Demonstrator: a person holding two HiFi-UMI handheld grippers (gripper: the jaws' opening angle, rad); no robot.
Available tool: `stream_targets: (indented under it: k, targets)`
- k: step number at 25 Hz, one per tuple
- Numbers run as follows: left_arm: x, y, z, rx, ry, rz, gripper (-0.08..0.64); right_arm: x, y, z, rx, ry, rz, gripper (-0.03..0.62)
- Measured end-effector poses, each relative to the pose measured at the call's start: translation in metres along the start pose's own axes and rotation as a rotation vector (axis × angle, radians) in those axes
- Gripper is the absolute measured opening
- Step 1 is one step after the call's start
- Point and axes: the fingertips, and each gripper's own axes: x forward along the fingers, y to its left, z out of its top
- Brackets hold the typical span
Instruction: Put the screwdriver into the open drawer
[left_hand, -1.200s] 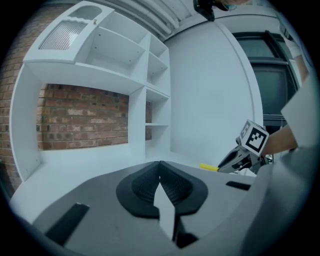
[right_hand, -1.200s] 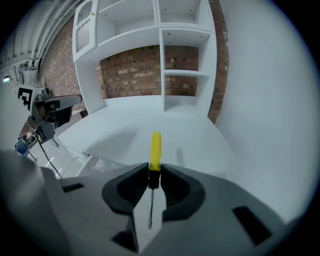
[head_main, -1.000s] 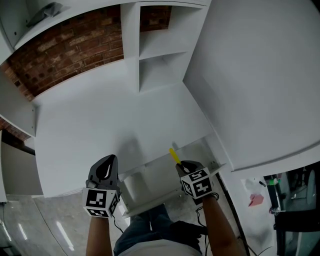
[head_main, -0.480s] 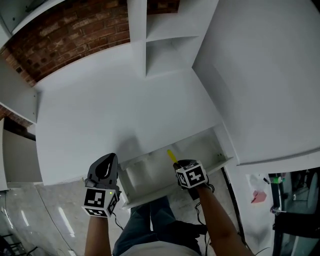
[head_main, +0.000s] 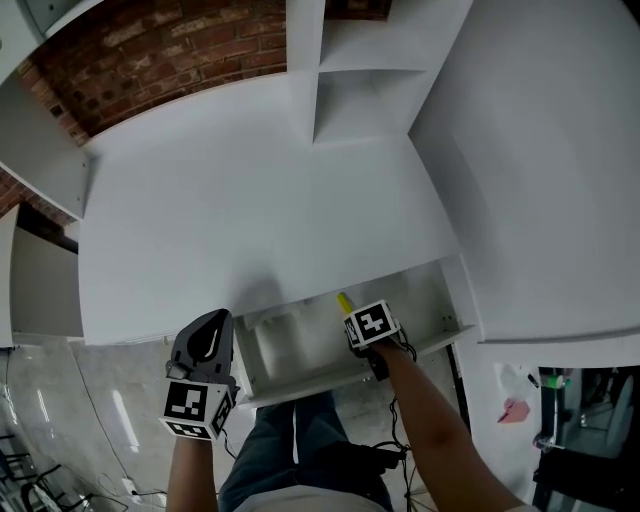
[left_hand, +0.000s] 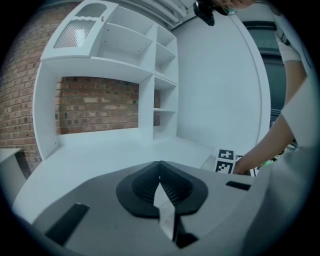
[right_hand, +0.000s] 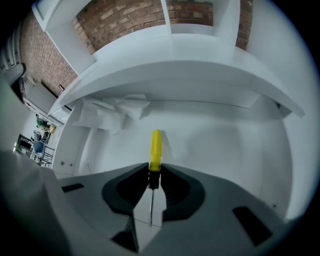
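Note:
My right gripper (right_hand: 151, 172) is shut on the screwdriver (right_hand: 155, 146), whose yellow handle sticks out past the jaws and whose thin shaft runs back between them. It points steeply down into the open white drawer (right_hand: 230, 145). In the head view the right gripper (head_main: 352, 322) sits inside the drawer (head_main: 425, 300), with the yellow screwdriver handle (head_main: 344, 301) showing just beyond its marker cube. My left gripper (head_main: 205, 340) hangs at the drawer's left front corner with its jaws closed and nothing between them; the left gripper (left_hand: 160, 167) faces the desk.
A white desk top (head_main: 250, 200) lies above the drawer, with shelving (head_main: 350, 60) and a brick wall (head_main: 150, 50) behind. Crumpled white material (right_hand: 115, 110) lies in the drawer's far left part. A tall white panel (head_main: 540, 150) stands at the right.
My right gripper has sunk with the screwdriver from the drawer's front edge down into the drawer and now tips more steeply downward. The left gripper has shifted only slightly.

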Motion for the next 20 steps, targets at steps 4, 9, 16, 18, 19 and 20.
stream_targets:
  k: [4, 9, 16, 18, 19, 20]
  targets:
    - [-0.004, -0.003, 0.000, 0.015, 0.003, 0.010, 0.014, 0.017, -0.002, -0.008, 0.039, 0.046, 0.005, 0.084]
    - [-0.008, -0.007, -0.003, 0.020, 0.002, 0.005, 0.014, 0.026, -0.004, -0.012, 0.076, 0.054, 0.010, 0.087]
    - [-0.008, -0.012, 0.004, 0.020, -0.016, -0.013, 0.014, 0.008, 0.003, -0.004, 0.075, -0.018, 0.033, 0.190]
    - [-0.006, -0.013, 0.009, 0.017, -0.030, -0.024, 0.014, -0.008, 0.003, 0.002, 0.087, -0.065, 0.029, 0.190]
    - [-0.005, -0.014, 0.011, 0.013, -0.033, -0.032, 0.014, -0.017, 0.003, 0.005, 0.099, -0.091, 0.030, 0.190]
    - [-0.004, -0.016, 0.014, 0.013, -0.036, -0.043, 0.014, -0.026, 0.003, 0.007, 0.115, -0.117, 0.032, 0.189]
